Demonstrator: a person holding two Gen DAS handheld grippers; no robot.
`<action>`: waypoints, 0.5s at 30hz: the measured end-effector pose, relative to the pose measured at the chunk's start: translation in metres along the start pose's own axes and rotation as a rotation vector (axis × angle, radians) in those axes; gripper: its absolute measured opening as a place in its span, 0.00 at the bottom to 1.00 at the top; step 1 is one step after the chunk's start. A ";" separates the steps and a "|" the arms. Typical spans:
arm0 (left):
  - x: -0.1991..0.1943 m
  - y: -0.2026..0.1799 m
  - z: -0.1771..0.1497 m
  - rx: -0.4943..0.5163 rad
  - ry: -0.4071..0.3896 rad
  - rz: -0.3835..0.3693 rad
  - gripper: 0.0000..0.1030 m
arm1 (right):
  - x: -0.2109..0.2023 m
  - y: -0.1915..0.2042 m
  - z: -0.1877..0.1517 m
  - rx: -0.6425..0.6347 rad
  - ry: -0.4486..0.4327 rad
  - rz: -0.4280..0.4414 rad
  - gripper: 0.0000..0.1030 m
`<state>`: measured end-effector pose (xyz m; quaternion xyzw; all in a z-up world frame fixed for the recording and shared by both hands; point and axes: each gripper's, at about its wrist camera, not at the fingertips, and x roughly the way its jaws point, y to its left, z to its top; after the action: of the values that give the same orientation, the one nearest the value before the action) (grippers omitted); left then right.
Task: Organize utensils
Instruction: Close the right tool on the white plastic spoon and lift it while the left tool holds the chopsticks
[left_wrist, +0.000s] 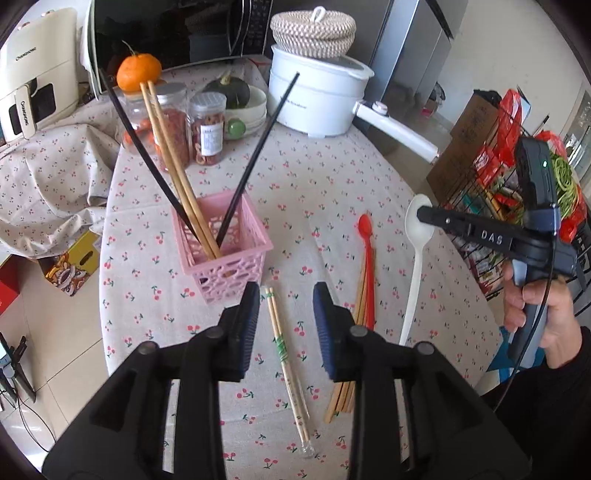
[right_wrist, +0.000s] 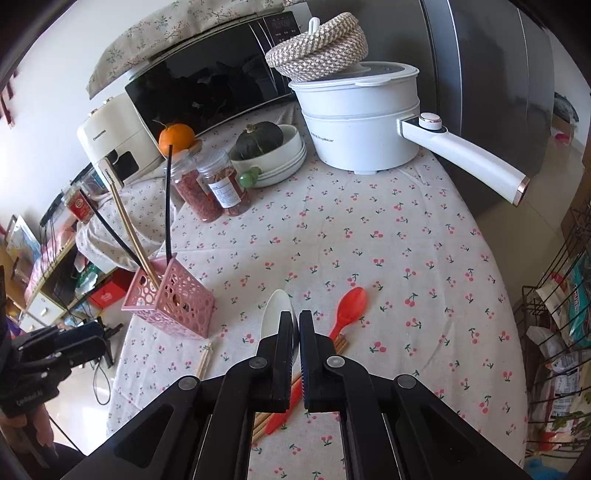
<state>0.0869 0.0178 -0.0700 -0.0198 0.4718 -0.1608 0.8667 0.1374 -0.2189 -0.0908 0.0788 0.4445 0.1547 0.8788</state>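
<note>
A round tabletop (left_wrist: 332, 177) is covered by a cherry-print cloth, and a microwave (right_wrist: 207, 85) and a white air fryer (left_wrist: 33, 74) are set behind it. A white electric pot (right_wrist: 362, 125) is placed at the far side, and a woven lidded basket (right_wrist: 319, 48) is stacked on it. Two jars (left_wrist: 208, 125) of dried red food, an orange (left_wrist: 138, 72) and a dark squash (right_wrist: 260, 138) in a bowl are grouped nearby.

Only in the left wrist view is a wrapped chopstick pair (left_wrist: 286, 360) seen lying between the wide-open fingers of the left claw (left_wrist: 284, 314). Only in the right wrist view is the grip of the right claw (right_wrist: 295, 325) shown: it is closed on the white spoon (right_wrist: 277, 314), whose bowl sticks out ahead of the fingertips. A red spoon (right_wrist: 349, 302) is laid on loose wooden chopsticks (left_wrist: 345, 395) just beside it.

A pink perforated basket (left_wrist: 229, 254) is stood on the tabletop; two wooden chopsticks (left_wrist: 170, 155) and two black chopsticks (left_wrist: 255, 147) are leaned upright inside it.
</note>
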 end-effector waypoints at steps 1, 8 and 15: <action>0.008 -0.002 -0.003 0.005 0.028 -0.002 0.31 | 0.002 -0.001 -0.001 0.002 0.011 -0.006 0.03; 0.070 0.002 -0.012 -0.035 0.184 0.044 0.31 | 0.012 -0.005 -0.007 0.004 0.074 -0.019 0.03; 0.112 0.014 -0.011 -0.120 0.278 0.056 0.31 | 0.010 -0.012 -0.010 0.009 0.084 -0.030 0.03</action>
<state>0.1376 -0.0013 -0.1698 -0.0360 0.5962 -0.1094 0.7945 0.1375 -0.2264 -0.1072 0.0695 0.4826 0.1426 0.8613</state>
